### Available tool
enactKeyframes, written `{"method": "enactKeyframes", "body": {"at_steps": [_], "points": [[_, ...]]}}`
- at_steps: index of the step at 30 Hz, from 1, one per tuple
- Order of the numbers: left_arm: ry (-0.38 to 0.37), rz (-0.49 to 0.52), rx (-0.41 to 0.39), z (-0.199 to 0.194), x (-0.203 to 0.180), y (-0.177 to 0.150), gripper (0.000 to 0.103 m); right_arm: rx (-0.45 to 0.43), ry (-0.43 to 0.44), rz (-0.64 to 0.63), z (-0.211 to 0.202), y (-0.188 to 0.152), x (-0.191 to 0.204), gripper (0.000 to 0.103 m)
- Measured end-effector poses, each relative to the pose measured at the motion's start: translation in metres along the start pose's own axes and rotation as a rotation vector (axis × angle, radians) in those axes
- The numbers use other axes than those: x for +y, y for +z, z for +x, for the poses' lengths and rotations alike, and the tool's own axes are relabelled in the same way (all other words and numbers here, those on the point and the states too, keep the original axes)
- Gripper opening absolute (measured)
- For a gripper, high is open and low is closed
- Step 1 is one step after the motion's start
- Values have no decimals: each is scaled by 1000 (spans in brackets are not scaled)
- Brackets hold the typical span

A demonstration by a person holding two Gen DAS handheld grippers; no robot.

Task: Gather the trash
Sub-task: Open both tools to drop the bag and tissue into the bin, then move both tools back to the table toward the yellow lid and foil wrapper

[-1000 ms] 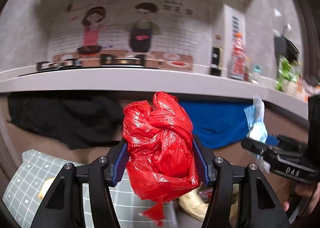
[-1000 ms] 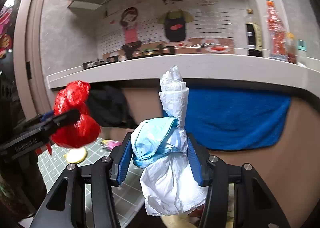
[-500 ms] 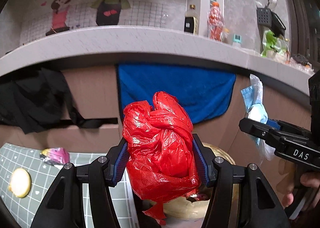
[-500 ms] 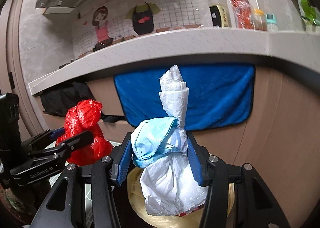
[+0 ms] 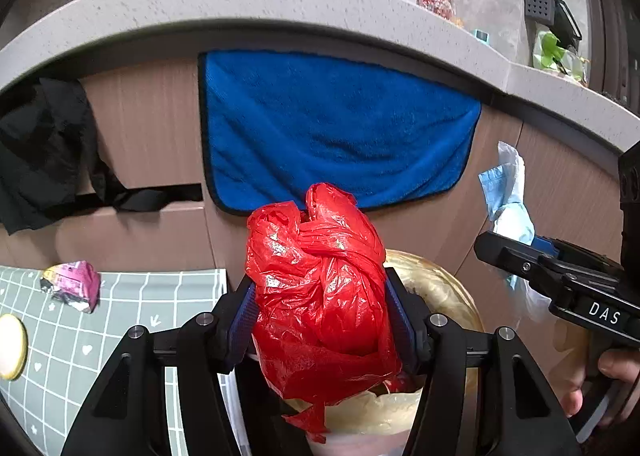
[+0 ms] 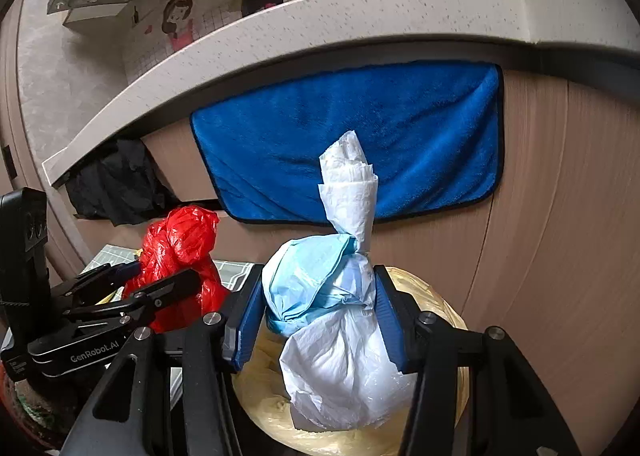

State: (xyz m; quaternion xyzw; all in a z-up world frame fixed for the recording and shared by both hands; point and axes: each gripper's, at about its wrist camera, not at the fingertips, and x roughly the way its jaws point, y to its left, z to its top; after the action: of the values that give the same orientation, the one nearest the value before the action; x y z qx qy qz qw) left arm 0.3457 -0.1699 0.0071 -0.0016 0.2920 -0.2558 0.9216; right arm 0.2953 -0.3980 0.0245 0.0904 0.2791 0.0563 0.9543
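Observation:
My left gripper (image 5: 320, 316) is shut on a knotted red plastic bag (image 5: 320, 296) and holds it above a bin lined with a yellowish bag (image 5: 436, 284). My right gripper (image 6: 320, 320) is shut on a tied white bag with a light blue mask (image 6: 340, 320), also above the yellowish-lined bin (image 6: 432, 296). The red bag (image 6: 180, 252) shows at the left of the right wrist view. The white bag (image 5: 508, 191) shows at the right of the left wrist view.
A green grid mat (image 5: 100, 320) lies left of the bin with a pink crumpled wrapper (image 5: 72, 284) and a round yellow piece (image 5: 10, 344) on it. A blue towel (image 5: 332, 127) and black cloth (image 5: 44, 151) hang under the grey counter (image 5: 240, 3).
Both grippers have moved right and tilted down with their bags, from over the mat to above the lined bin. Neither grip has changed.

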Motion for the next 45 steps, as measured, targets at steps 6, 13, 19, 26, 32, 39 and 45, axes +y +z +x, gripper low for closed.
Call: {"method": "enactKeyframes", "body": {"at_steps": [6, 13, 19, 26, 32, 39, 45], "points": [[-18, -8, 24, 20, 2, 0, 59, 31, -13, 10, 14, -6, -7, 49], [-181, -67, 120, 50, 15, 3, 75, 41, -17, 72, 28, -12, -21, 67], [-173, -128, 108, 39, 38, 8, 77, 60, -19, 136, 33, -14, -30, 69], [-59, -186, 57, -7, 93, 4, 77, 41, -21, 123, 22, -11, -7, 70], [100, -223, -1, -56, 164, -19, 78, 13, 20, 52, 13, -9, 39, 70], [251, -340, 45, -97, 286, -62, 78, 45, 97, -49, 34, -11, 115, 70], [350, -470, 88, -118, 378, -102, 78, 94, 162, -110, 63, -20, 180, 70]]}}
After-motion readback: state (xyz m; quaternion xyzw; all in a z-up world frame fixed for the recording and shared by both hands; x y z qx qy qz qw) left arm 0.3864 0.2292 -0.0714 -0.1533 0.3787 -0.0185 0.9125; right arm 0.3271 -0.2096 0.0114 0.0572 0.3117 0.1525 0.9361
